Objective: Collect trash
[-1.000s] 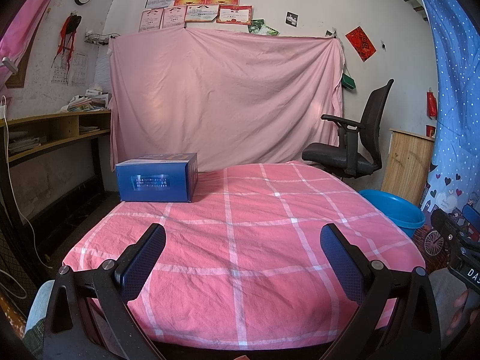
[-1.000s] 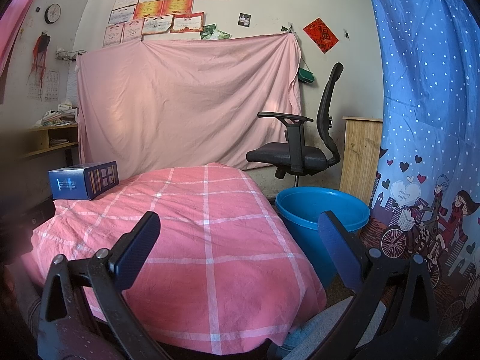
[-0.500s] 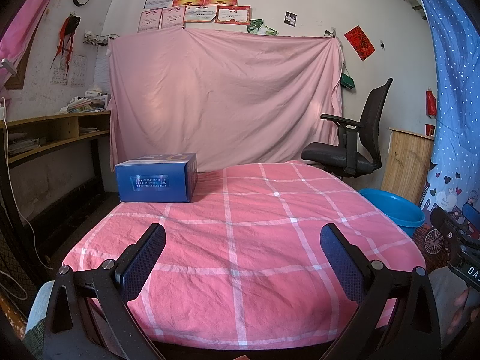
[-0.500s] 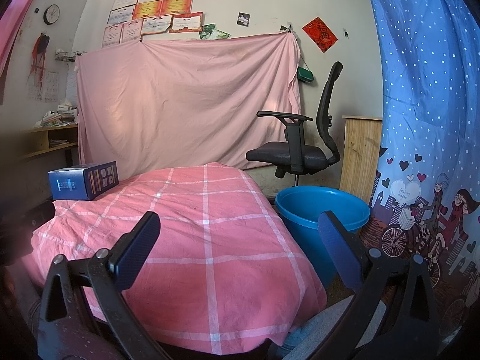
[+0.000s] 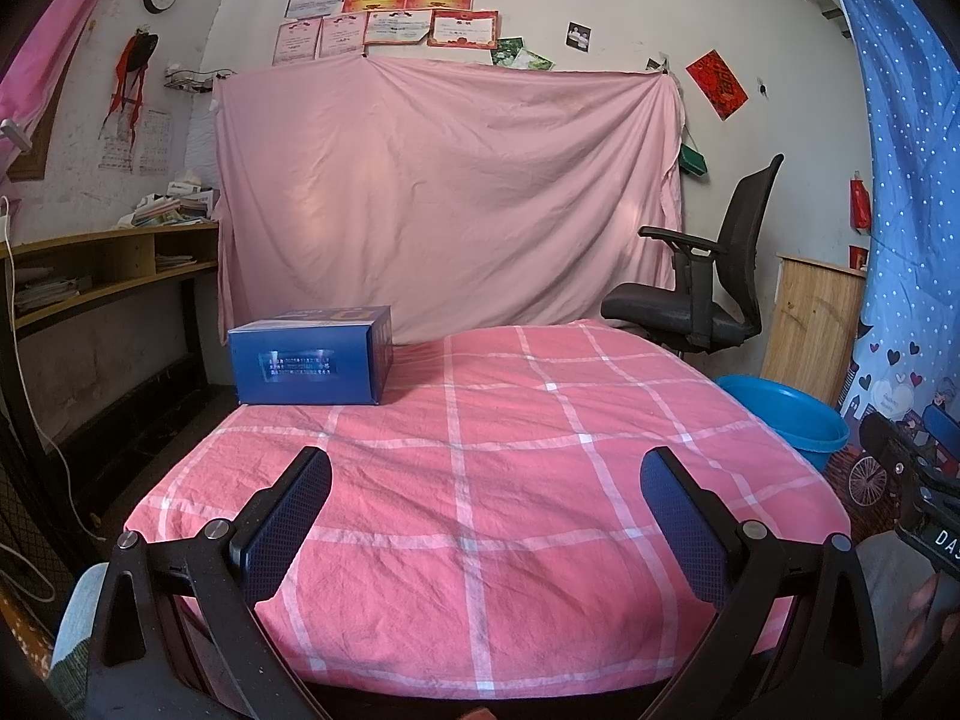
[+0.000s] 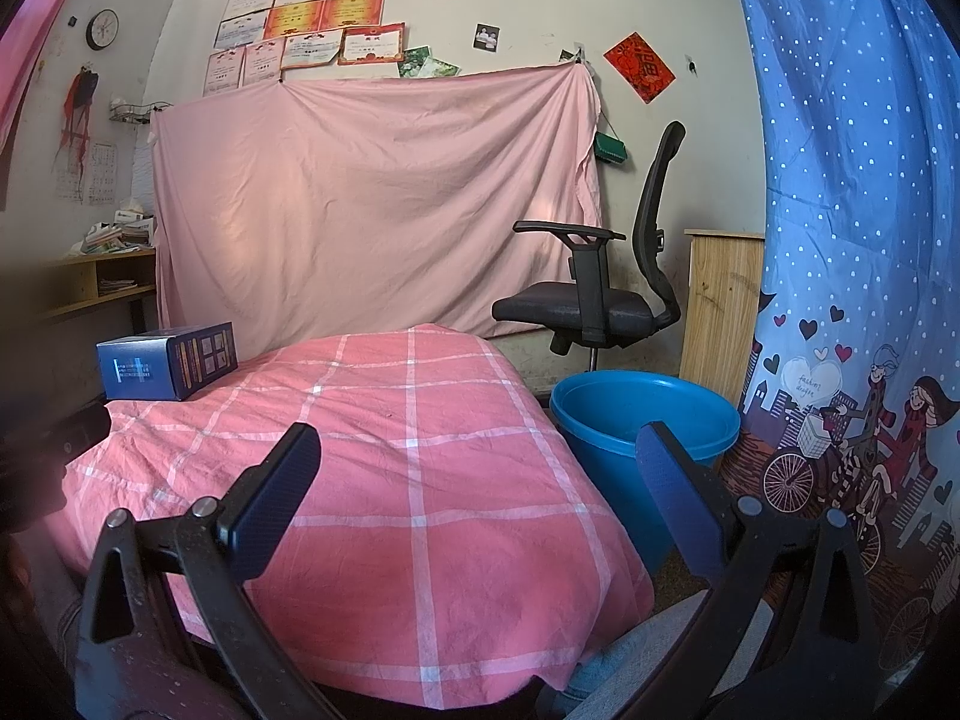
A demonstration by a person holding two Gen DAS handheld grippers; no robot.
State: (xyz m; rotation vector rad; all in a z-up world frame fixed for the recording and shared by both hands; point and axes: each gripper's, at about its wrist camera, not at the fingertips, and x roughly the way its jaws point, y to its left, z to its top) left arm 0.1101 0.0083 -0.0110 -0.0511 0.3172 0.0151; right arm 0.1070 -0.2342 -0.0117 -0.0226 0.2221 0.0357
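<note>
A blue cardboard box [image 5: 312, 355] rests at the far left corner of the table covered in a pink checked cloth [image 5: 516, 450]; the right wrist view has the box [image 6: 168, 361] at the left too. A blue plastic bucket [image 6: 645, 420] stands on the floor to the right of the table, and its rim [image 5: 780, 411] shows in the left wrist view. My left gripper [image 5: 486, 471] hovers open over the near edge of the cloth, holding nothing. My right gripper [image 6: 478, 447] is open and empty near the table's right front corner, close to the bucket.
A black office chair [image 6: 606, 294] stands behind the bucket, with a wooden cabinet [image 6: 720, 300] beside it. A blue dotted curtain [image 6: 852, 240] hangs on the right. A pink sheet [image 5: 450, 198] covers the back wall. Shelves with papers [image 5: 108, 264] line the left wall.
</note>
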